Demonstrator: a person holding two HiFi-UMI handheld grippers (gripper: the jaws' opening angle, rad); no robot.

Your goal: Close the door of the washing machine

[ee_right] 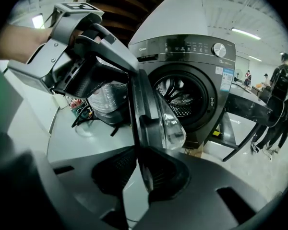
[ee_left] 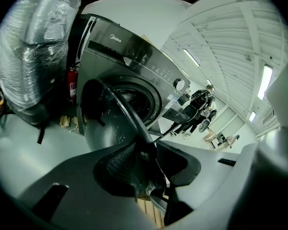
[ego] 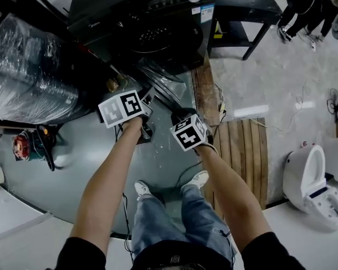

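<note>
Right gripper view is showing the door point(ee_right: 151, 123) standing wide open, edge-on to you and well apart from the drum opening point(ee_right: 182, 97) of the washing machine point(ee_right: 216, 66). Your right gripper point(ee_right: 134, 174) is pinching the lower part of the door's rim with narrow jaws. Your left gripper point(ee_left: 151, 164) is clamping the same rim higher up, with its jaws a bit wider.

I am thinking the main danger is the thin rim. If you are pushing sideways while the pads are holding only its edge, they may be slipping off, and then the door is swinging free or stopping half way. If one hand is pushing harder than the other, you are twisting the door against its hinge. If you are keeping both grips until the end, the jaws may be getting trapped between the door and the front panel, so the latch is not catching.

A cable point(ego: 126, 218) is lying on the floor near your feet, so stepping forward carelessly may be catching it
</note>
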